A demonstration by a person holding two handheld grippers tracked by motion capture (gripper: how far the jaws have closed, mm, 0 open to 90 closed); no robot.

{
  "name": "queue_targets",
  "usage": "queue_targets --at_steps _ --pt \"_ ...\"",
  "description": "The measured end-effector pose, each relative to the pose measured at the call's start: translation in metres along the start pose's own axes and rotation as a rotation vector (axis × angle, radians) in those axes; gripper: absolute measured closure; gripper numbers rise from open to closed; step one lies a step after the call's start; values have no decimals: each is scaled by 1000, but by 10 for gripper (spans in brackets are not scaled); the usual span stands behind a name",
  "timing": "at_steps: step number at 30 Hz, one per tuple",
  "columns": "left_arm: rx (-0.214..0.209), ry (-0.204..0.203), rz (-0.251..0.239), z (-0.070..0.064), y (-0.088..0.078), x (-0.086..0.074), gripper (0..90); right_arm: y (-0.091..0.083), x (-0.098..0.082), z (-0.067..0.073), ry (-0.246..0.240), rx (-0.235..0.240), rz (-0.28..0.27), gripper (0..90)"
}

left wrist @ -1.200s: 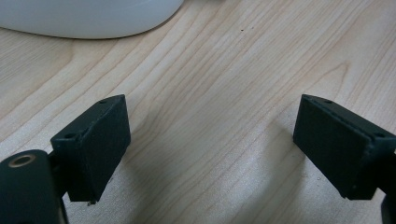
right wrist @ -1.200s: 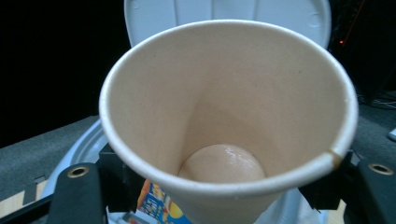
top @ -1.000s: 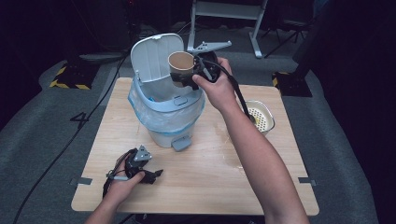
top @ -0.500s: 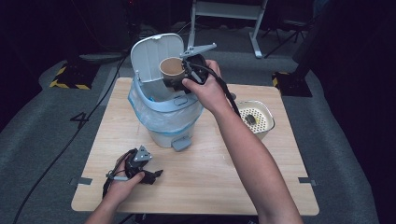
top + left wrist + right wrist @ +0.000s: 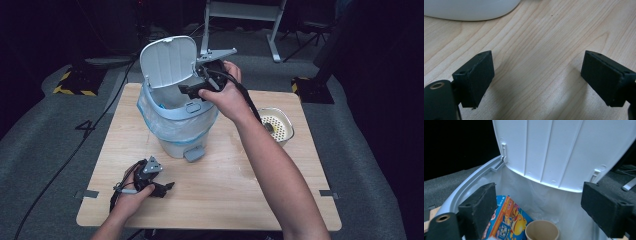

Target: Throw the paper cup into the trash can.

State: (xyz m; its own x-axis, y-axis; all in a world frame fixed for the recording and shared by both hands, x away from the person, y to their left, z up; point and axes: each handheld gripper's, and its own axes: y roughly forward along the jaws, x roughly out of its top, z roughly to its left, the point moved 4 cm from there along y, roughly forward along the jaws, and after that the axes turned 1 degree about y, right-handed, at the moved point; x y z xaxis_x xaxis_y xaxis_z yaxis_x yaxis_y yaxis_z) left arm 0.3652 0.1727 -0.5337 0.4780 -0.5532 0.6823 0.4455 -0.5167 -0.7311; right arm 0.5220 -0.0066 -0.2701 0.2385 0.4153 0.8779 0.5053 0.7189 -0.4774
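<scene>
Counting one paper cup (image 5: 542, 230), now inside one bin (image 5: 175, 112); my right gripper (image 5: 192, 90), just released, hovers empty; left gripper (image 5: 162, 187) open near desk's front-left corner.

Tan paper cup (image 5: 542, 230) stands upright, mouth up, inside the lined bin (image 5: 176, 131) beside a colourful box (image 5: 507, 221).

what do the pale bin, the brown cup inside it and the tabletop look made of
Pale grey pedal bin: moulded plastic, matte, with ribs under its raised lid. Tan round cup: likely paper, dull with a thin rim. Light wooden table: wood or wood-look laminate, showing grain lines.
</scene>
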Motion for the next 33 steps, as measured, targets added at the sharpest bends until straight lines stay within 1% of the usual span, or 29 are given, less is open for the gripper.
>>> queue_targets --at_steps 1,2,5,7,12,18,21,27,31,33 --pt "-1 1 0 0 0 0 117 -3 0 0 1 3 0 149" --pt "-1 2 0 0 0 0 117 -7 -1 0 0 4 2 165" --pt "-3 4 0 0 0 0 117 -20 -3 -1 -7 14 -4 159" --pt "-8 5 -1 1 0 0 116 -30 -5 -1 -21 25 -6 160" --pt "-12 8 0 1 0 0 113 -55 -13 -3 -19 18 -32 160" --pt "-12 5 -1 1 0 0 113 -87 -24 -12 -10 12 -48 161" --pt "-17 2 -1 1 1 1 110 -102 -32 -18 -10 4 -52 161" --pt "-13 2 -2 1 1 1 110 -129 -54 -31 12 -30 -55 163" --pt "-19 8 -2 2 0 0 110 -143 -68 -38 28 -50 -54 163" --pt "-28 12 -3 3 0 0 112 -149 -78 -43 33 -63 -42 165"
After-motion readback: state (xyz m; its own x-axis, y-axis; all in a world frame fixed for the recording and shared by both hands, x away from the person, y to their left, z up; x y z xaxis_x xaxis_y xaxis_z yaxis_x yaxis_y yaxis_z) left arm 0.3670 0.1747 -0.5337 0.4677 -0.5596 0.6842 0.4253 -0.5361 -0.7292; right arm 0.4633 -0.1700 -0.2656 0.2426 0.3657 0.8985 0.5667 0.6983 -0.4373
